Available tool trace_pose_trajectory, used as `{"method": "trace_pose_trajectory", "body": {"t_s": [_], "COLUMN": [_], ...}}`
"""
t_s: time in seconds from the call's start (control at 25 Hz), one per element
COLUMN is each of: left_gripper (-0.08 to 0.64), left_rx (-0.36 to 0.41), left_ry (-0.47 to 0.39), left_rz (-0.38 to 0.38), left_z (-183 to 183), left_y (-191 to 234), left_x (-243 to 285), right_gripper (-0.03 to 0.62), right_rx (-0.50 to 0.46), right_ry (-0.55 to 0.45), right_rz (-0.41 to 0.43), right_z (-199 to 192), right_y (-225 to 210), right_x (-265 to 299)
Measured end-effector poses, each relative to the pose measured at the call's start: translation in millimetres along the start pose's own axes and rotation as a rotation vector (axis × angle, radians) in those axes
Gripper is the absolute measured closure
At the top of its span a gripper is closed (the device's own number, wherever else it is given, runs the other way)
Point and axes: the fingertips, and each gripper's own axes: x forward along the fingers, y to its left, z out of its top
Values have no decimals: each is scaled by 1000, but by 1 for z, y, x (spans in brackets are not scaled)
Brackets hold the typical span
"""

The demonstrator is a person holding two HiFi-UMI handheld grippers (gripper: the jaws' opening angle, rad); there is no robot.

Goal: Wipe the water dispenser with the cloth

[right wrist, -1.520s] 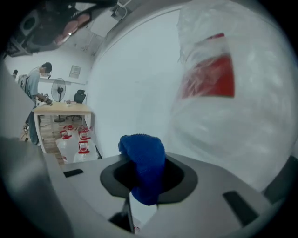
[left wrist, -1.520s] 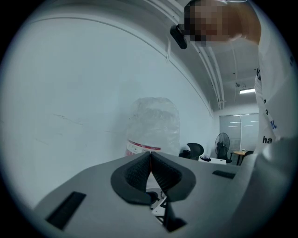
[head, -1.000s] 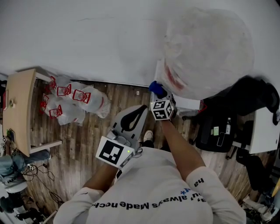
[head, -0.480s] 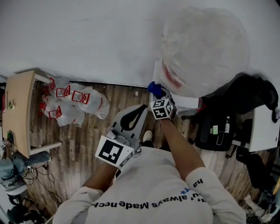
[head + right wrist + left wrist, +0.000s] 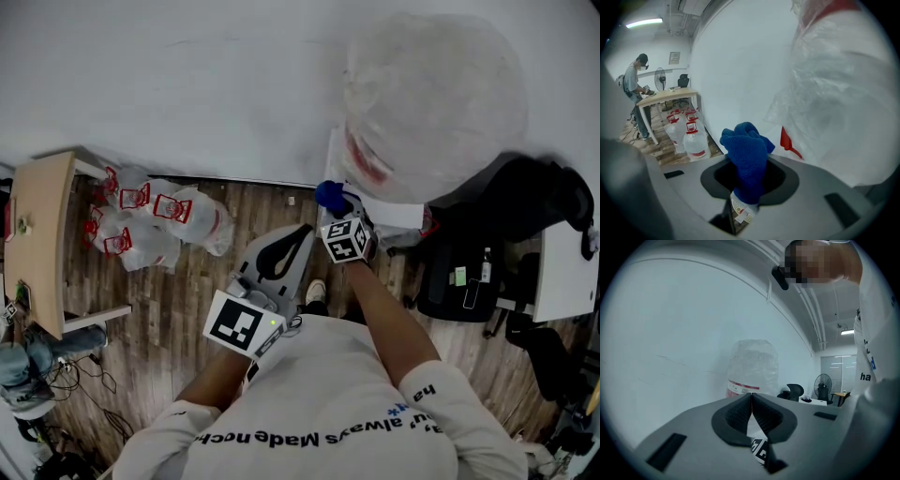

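- Gripping the cloth (image 5: 746, 149), my right hand-held gripper (image 5: 749, 163) has its jaws closed narrowly on the blue bundle. The bundle bulges out above the jaw tips.
- In the head view, the cloth (image 5: 329, 195) sits just beside the left edge of the dispenser (image 5: 396, 217), below the plastic-wrapped bottle (image 5: 431, 98). I cannot tell whether it touches.
- My left hand-held gripper (image 5: 751, 397) is closed with its tips meeting, and nothing is between them.
- It hangs lower and nearer my body (image 5: 302, 232), well apart from the dispenser, and points towards the bottle (image 5: 753, 365).
- Water jugs (image 5: 155, 220) with red caps lie on the wooden floor (image 5: 187, 309) by the wall.
- They are near a wooden surface (image 5: 39, 234), where a person (image 5: 636, 91) stands.
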Motion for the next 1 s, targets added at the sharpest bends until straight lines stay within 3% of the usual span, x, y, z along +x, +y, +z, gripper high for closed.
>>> {"method": "trace_pose_trajectory", "body": {"t_s": [1.0], "left_gripper": [540], "left_rx": [7], "left_ry": [-14], "left_rz": [-13], "left_z": [2], "left_y": [-13], "left_x": [-4], "right_gripper": [489], "right_rx": [-20], "right_ry": [0], "right_rz": [55], "right_z": [-23], "right_y": [31], "right_x": [-28]}}
